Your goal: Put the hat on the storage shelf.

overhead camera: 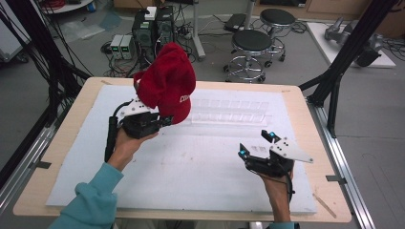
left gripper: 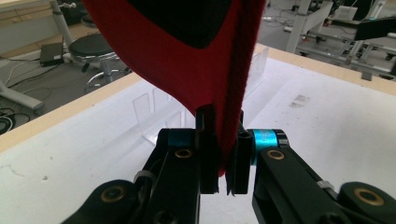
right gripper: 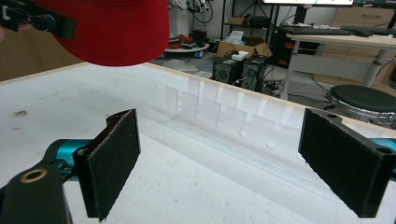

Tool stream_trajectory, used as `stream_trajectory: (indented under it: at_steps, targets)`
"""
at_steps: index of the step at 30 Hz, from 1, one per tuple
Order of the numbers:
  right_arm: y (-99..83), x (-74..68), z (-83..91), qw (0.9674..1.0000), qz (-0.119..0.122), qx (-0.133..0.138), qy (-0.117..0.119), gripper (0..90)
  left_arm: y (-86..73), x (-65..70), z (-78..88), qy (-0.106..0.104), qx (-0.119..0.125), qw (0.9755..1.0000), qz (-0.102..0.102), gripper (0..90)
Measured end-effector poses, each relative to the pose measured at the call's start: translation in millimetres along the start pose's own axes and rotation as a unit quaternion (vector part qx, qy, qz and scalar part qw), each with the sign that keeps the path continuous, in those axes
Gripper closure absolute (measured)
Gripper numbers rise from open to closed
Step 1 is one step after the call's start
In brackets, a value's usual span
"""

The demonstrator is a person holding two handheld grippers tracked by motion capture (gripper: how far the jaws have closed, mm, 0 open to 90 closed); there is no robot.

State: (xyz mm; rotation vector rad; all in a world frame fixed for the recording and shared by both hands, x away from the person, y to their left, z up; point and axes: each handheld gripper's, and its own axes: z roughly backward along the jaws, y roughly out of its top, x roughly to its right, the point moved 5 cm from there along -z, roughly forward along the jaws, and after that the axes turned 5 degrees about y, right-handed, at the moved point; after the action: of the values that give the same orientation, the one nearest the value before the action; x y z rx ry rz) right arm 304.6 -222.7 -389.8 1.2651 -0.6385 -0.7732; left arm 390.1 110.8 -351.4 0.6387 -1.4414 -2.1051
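Note:
A red cap (overhead camera: 168, 81) with white lettering is held up above the table's left half. My left gripper (overhead camera: 165, 122) is shut on its lower edge; in the left gripper view the red fabric (left gripper: 187, 60) runs down between the two pinched jaws (left gripper: 223, 163). A clear plastic rack (overhead camera: 229, 113) with several slots lies on the white mat behind the middle. My right gripper (overhead camera: 258, 143) rests low at the front right, open and empty, facing the rack (right gripper: 224, 121). The cap (right gripper: 112, 28) hangs at the upper left of the right gripper view.
The white foam mat (overhead camera: 191, 167) covers a wooden table (overhead camera: 315, 191). Black frame posts (overhead camera: 334, 76) stand at the table's right and left. Stools (overhead camera: 250, 47), computers (overhead camera: 153, 28) and cables sit on the floor beyond the far edge.

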Motion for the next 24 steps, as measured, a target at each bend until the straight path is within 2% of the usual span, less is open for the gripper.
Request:
stream_trajectory:
  at_steps: [3,6,9,11,14,15,19,21,24]
  targets:
    - [-7.2,7.6,9.1,0.9999,-0.010,0.002,-0.008,11.8,6.0,-1.6,-9.0,0.002,-0.006,0.9998,-0.018,85.4]
    - [-14.3,14.0,15.5,0.9998,-0.015,0.002,-0.014,11.7,11.9,-0.7,-17.5,0.003,-0.006,0.9999,-0.016,85.4]
    - [-23.9,18.3,22.2,0.9996,-0.021,0.003,-0.018,11.7,16.0,-3.9,-25.2,0.007,-0.013,0.9993,-0.035,85.4]
    - [-30.0,20.0,25.4,0.9994,-0.029,0.002,-0.021,11.6,16.5,-3.7,-29.9,0.014,-0.015,0.9994,-0.027,85.4]
    - [-38.3,23.5,28.9,0.9991,-0.035,0.004,-0.024,11.6,14.3,-6.8,-38.2,0.021,-0.017,0.9992,-0.030,85.4]
    - [-41.2,24.7,29.9,0.9989,-0.039,0.003,-0.025,11.6,12.5,-6.2,-40.7,0.027,-0.021,0.9992,-0.019,85.4]
    - [-51.7,31.3,31.9,0.9982,-0.052,0.005,-0.027,11.4,8.0,-7.1,-51.2,0.038,-0.026,0.9990,-0.001,85.4]
    - [-56.4,34.5,32.2,0.9980,-0.057,0.005,-0.028,11.4,6.2,-8.2,-54.8,0.040,-0.032,0.9987,-0.005,85.4]
    - [-62.4,36.3,33.0,0.9971,-0.069,0.007,-0.031,11.4,4.1,-7.2,-62.8,0.044,-0.037,0.9983,0.003,85.4]
